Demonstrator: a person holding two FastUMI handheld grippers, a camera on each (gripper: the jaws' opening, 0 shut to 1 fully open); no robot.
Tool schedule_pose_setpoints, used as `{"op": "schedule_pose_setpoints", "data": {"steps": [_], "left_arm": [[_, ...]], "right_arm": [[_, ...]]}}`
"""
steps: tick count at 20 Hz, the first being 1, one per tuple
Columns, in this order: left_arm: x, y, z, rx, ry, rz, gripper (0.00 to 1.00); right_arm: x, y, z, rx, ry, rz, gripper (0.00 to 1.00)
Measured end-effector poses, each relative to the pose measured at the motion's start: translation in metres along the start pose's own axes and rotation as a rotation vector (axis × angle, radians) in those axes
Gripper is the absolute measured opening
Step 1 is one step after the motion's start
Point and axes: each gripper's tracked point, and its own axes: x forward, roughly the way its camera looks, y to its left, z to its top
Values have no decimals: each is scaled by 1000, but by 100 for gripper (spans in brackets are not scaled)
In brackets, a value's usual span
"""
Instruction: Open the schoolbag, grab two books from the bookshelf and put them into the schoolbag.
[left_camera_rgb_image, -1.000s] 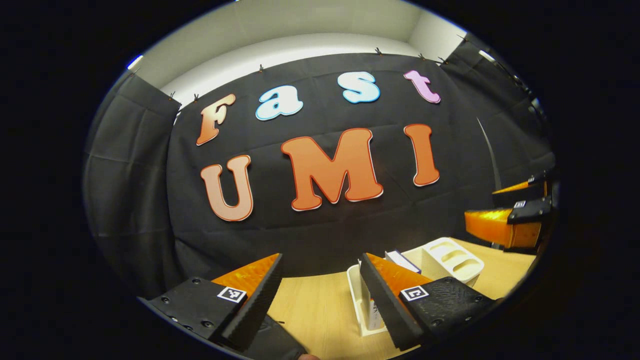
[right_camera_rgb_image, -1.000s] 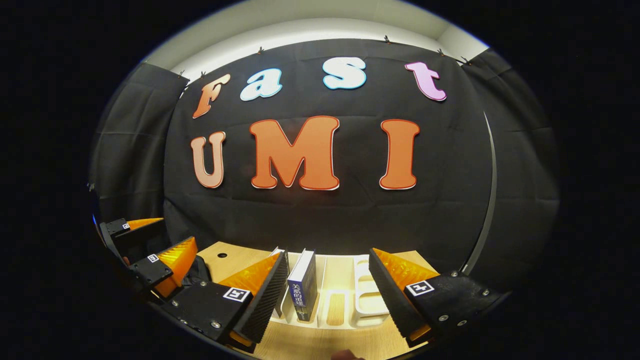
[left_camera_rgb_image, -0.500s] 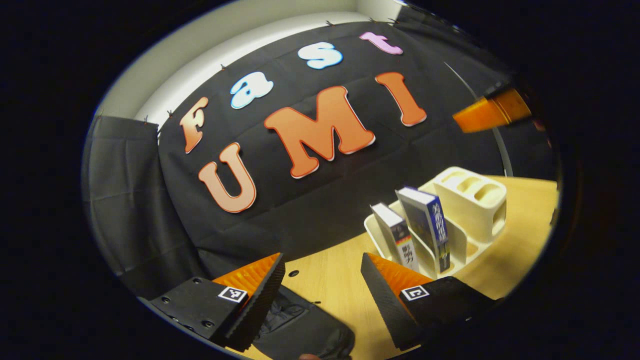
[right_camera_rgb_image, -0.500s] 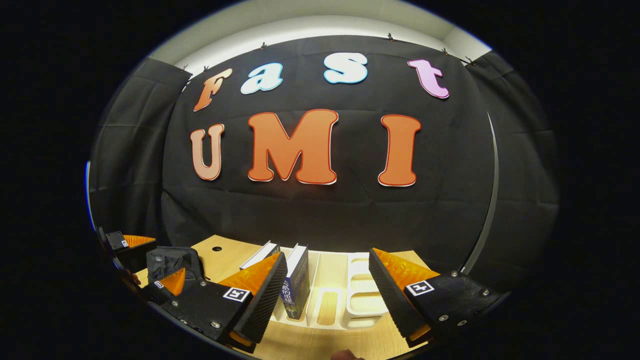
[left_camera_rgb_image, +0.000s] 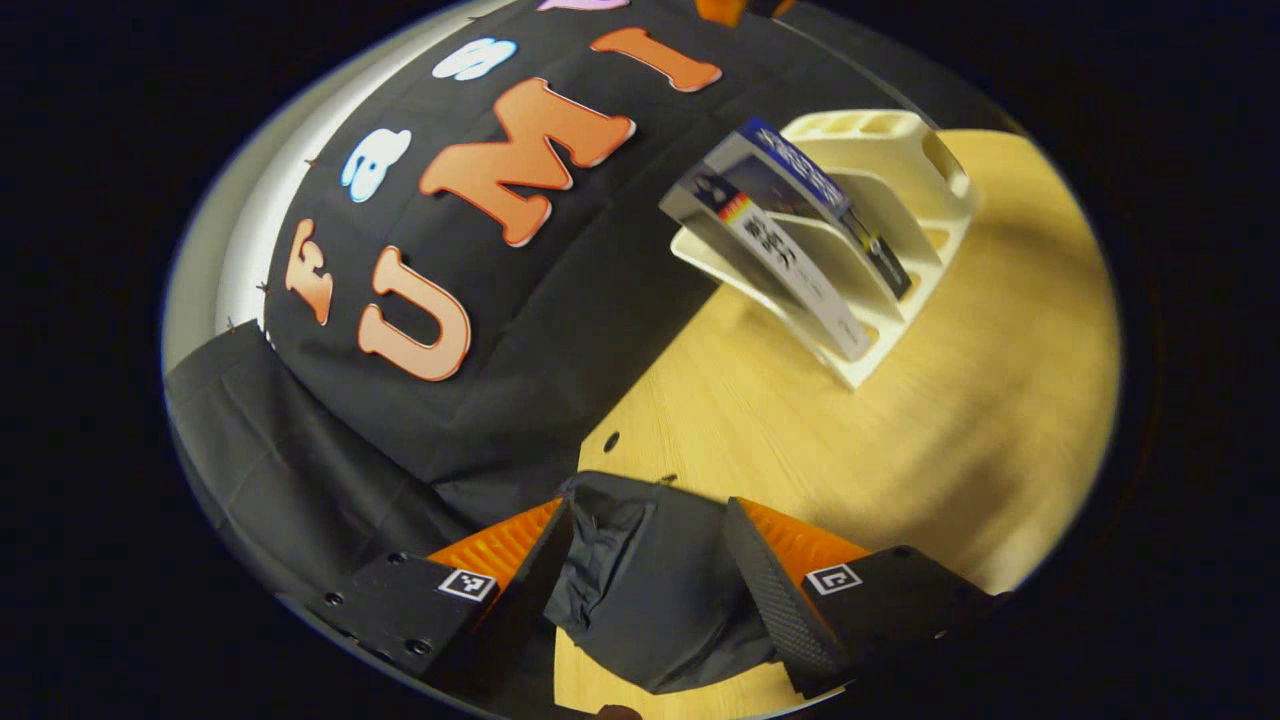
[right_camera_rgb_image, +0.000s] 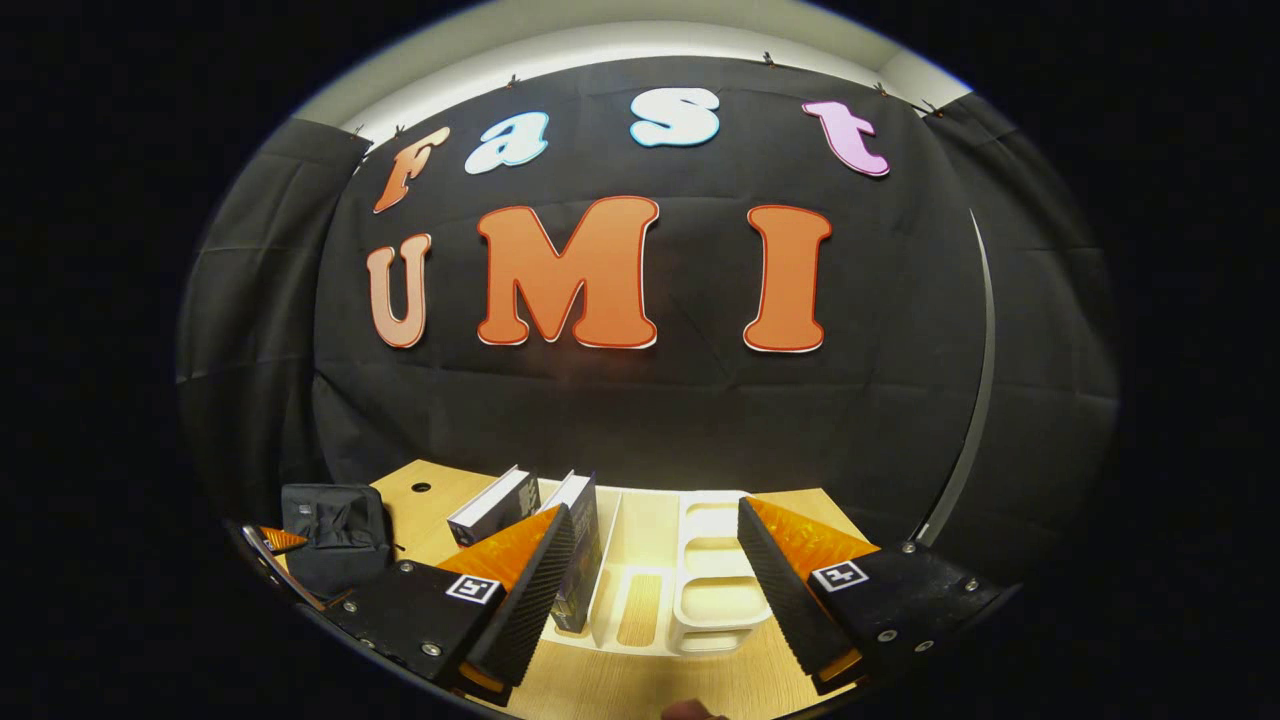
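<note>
The black schoolbag (left_camera_rgb_image: 650, 590) lies crumpled on the wooden table, right in front of my left gripper (left_camera_rgb_image: 648, 508), whose open fingers frame it without pressing on it. Farther off, a cream bookshelf rack (left_camera_rgb_image: 900, 180) holds two leaning books: a white-spined one (left_camera_rgb_image: 775, 250) and a blue-spined one (left_camera_rgb_image: 820, 185). In the right gripper view, my right gripper (right_camera_rgb_image: 655, 507) stands open just before the rack (right_camera_rgb_image: 710, 590). Its left finger covers part of the blue-spined book (right_camera_rgb_image: 582, 540), and the other book (right_camera_rgb_image: 495, 505) leans to the left. The schoolbag (right_camera_rgb_image: 335, 530) sits at far left, with a tip of the left gripper (right_camera_rgb_image: 278, 540) beside it.
The rack stands on a light wooden table (left_camera_rgb_image: 900, 400) with a small cable hole (left_camera_rgb_image: 611, 438) near the black cloth wall. The rack's right slots and small cubbies (right_camera_rgb_image: 715, 560) hold nothing. Bare tabletop lies between bag and rack.
The left gripper has tipped down and rolled over toward the schoolbag, which now lies between its fingers. The right gripper has crept slightly forward and lower toward the rack. Both stayed open.
</note>
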Motion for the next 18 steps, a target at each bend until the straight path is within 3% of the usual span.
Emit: {"op": "schedule_pose_setpoints", "data": {"steps": [6,18], "left_arm": [[16,-25,-63,103,127,-49,97],[-3,-20,-84,163,150,-29,96]], "right_arm": [[2,-5,-3,-3,5,-5,97],[-1,-20,-10,9,15,-24,97]]}}
